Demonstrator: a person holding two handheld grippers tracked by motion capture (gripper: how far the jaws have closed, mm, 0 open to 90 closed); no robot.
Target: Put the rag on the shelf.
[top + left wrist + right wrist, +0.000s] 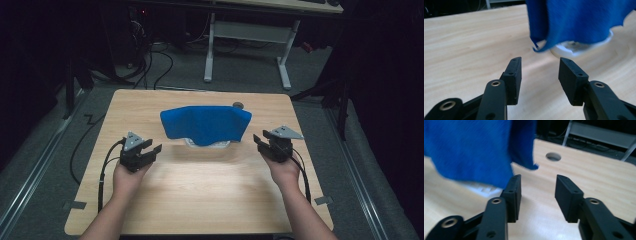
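Left side first: the left gripper (150, 148) hangs just over the table (200, 200), jaws spread wide, nothing between them. In the left gripper view its pads (515, 75) frame bare wood, with the cloth (579, 20) up ahead and to the right, its frayed corner dangling near but not touching.

Middle now: the blue cloth (206, 125) drapes over a white dish (207, 144), covering most of it, with only the near rim peeking out below the hem. The cloth's long axis runs side to side across the table, one end pointing at each gripper. It sits between the two hands and a little farther from the person than either. A small round hole (238, 105) in the tabletop lies just behind its right end.

Over to the right: the right gripper (261, 142) is released as well, jaws apart and empty. In the right gripper view the cloth (474, 150) hangs just beyond the left pad (512, 195), close enough that I can't tell whether it brushes it.

The right gripper looks a touch nearer to its end of the cloth than the left; either could reach inward along that axis.
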